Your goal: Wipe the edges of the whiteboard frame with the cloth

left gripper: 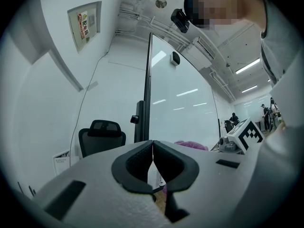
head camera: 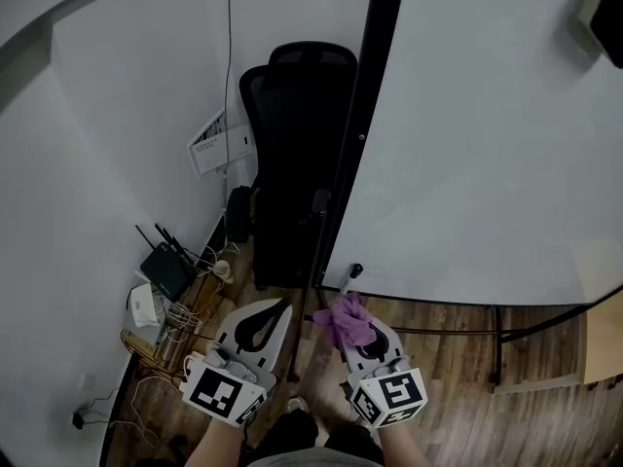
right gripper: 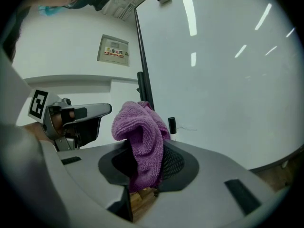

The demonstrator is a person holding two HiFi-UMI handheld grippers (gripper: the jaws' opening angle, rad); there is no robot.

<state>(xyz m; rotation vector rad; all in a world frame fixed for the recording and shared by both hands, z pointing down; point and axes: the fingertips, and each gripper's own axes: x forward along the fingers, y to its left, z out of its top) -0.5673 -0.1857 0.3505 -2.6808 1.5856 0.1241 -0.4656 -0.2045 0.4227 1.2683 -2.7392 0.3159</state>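
Note:
A large whiteboard [head camera: 487, 134] on a stand fills the right of the head view; its black frame edge [head camera: 362, 125] runs down its left side and along the bottom. My right gripper [head camera: 352, 325] is shut on a purple cloth [head camera: 346, 321], held just below the board's lower left corner. In the right gripper view the cloth [right gripper: 141, 137] bunches up between the jaws of the right gripper [right gripper: 142, 167], with the frame edge [right gripper: 144, 75] beyond. My left gripper [head camera: 275, 311] is shut and holds nothing; its left gripper view shows the jaws of the left gripper [left gripper: 152, 158] touching, facing the frame edge [left gripper: 147, 89].
A black office chair [head camera: 292, 163] stands behind the board's left edge against the white wall. A router [head camera: 165, 269], cables and small boxes lie on the wooden floor at the left. The board's stand legs [head camera: 498, 343] reach across the floor at the right.

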